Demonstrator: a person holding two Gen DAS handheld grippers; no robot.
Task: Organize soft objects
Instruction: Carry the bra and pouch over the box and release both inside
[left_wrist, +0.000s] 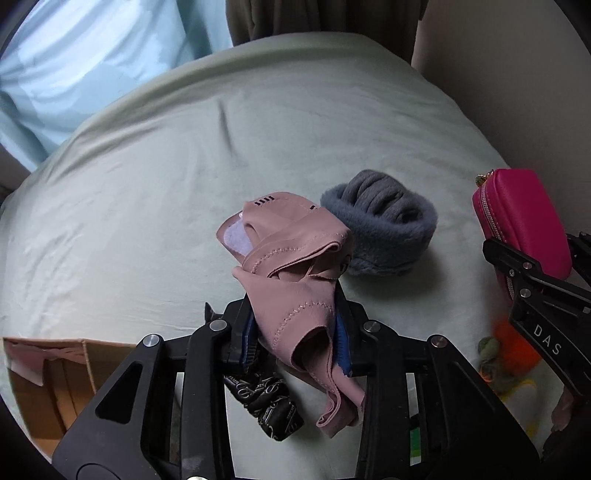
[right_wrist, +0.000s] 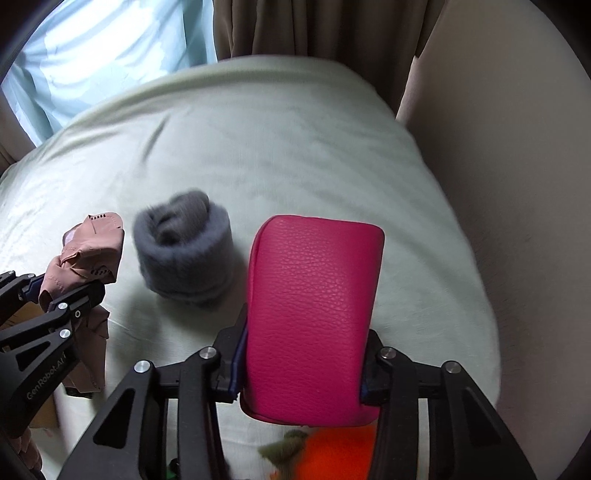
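Note:
My left gripper (left_wrist: 293, 338) is shut on a crumpled dusty-pink garment (left_wrist: 291, 280) and holds it above the pale green bed (left_wrist: 147, 192); it also shows in the right wrist view (right_wrist: 88, 254). My right gripper (right_wrist: 301, 365) is shut on a magenta zip pouch (right_wrist: 314, 306), held upright above the bed; the pouch also shows in the left wrist view (left_wrist: 524, 225). A rolled grey fuzzy item (left_wrist: 380, 229) lies on the bed between the two grippers, also in the right wrist view (right_wrist: 184, 243).
An open cardboard box (left_wrist: 62, 384) sits at the lower left. A black patterned cloth (left_wrist: 266, 402) lies under my left gripper. An orange and olive plush toy (right_wrist: 325, 450) lies under my right gripper. Curtains (right_wrist: 314, 29) and a beige wall (right_wrist: 517, 184) bound the bed.

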